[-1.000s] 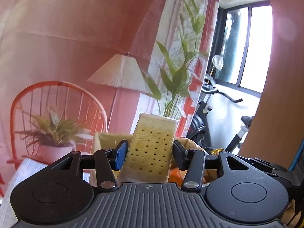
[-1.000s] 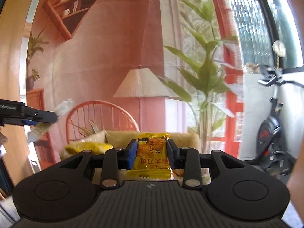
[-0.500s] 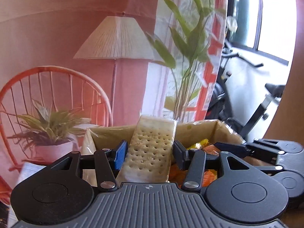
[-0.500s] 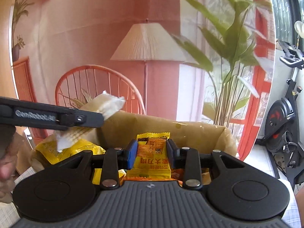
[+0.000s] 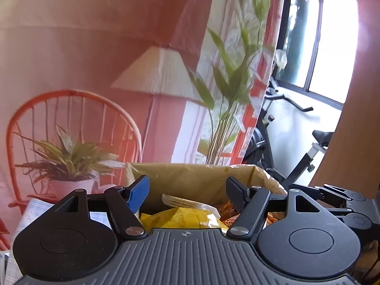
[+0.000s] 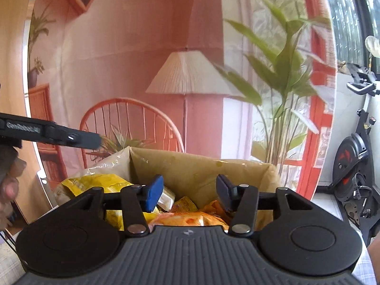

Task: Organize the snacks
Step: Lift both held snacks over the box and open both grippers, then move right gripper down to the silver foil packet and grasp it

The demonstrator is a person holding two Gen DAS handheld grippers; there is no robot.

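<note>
Both sets of tongs hang over the open mouth of the cardboard box (image 5: 190,178), and everything that matters now lies straight ahead of them and below, inside it. From the left tongs (image 5: 187,190), the cracker pack (image 5: 182,201) lies just forward and under the tips, flat on a yellow bag (image 5: 180,218), its long axis running crosswise to the fingers rather than along them. These tongs have just been opening and now stand wide apart with nothing between the pads. The right tongs (image 6: 190,192) have also just been opening and stand apart, empty; the small orange sachet (image 6: 186,204) rests below them among the orange packets (image 6: 190,218), beside a clear-wrapped cracker (image 6: 167,198). Both snacks appear to be in the box, so this step looks finished. The left tongs (image 6: 71,137) show in the right view, reaching in at the left over the box's near corner, so a straight pull back should clear each from the other and from the box wall
</note>
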